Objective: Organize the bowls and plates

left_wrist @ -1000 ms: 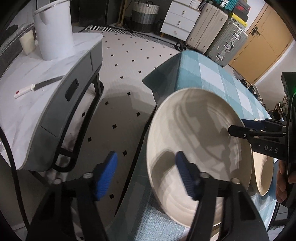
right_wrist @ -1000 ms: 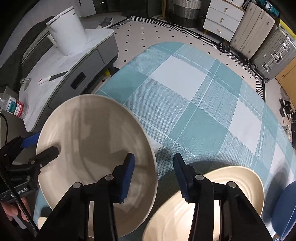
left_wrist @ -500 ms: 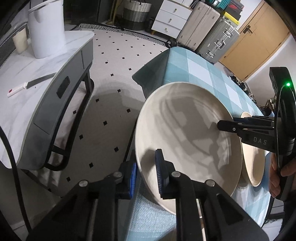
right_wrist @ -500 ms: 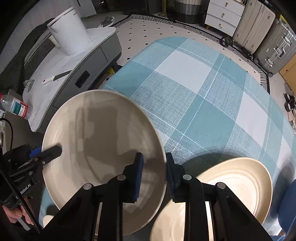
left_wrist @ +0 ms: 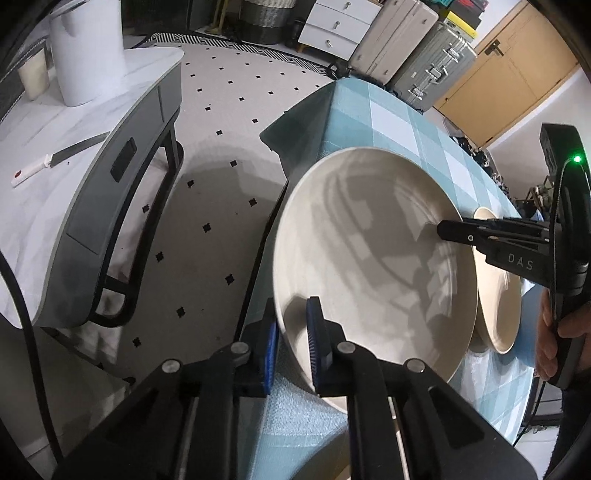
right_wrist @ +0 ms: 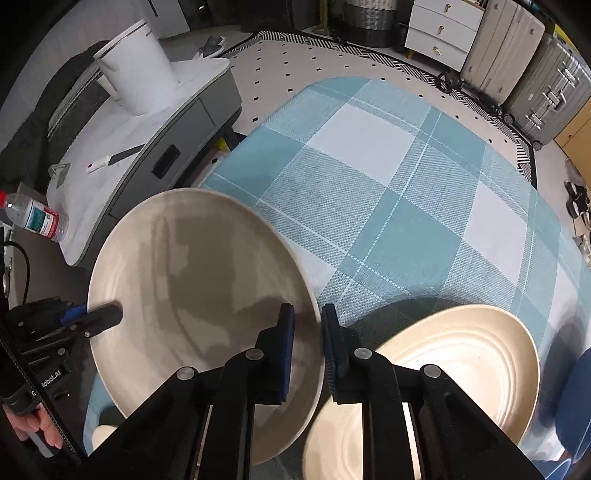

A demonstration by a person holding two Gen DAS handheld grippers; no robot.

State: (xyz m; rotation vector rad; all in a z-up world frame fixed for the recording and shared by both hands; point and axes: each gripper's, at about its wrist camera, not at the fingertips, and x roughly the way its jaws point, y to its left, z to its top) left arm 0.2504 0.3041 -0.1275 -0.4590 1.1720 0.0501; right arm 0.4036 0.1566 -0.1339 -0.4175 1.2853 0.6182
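- Checked teal-and-white tablecloth is covering the table; beyond it, a dotted tiled floor, white drawers and hard suitcases are lining the far wall.
- Grey side table is carrying a white bucket and a knife.
- Large cream plate is sitting at the table's near corner, partly overhanging the edge (glossy, shadow-streaked).
- Left gripper is clamping the plate's near rim.
- Right gripper is closing, its blue pads straddling the opposite rim.
- Ridged cream plate is lying just beside it.
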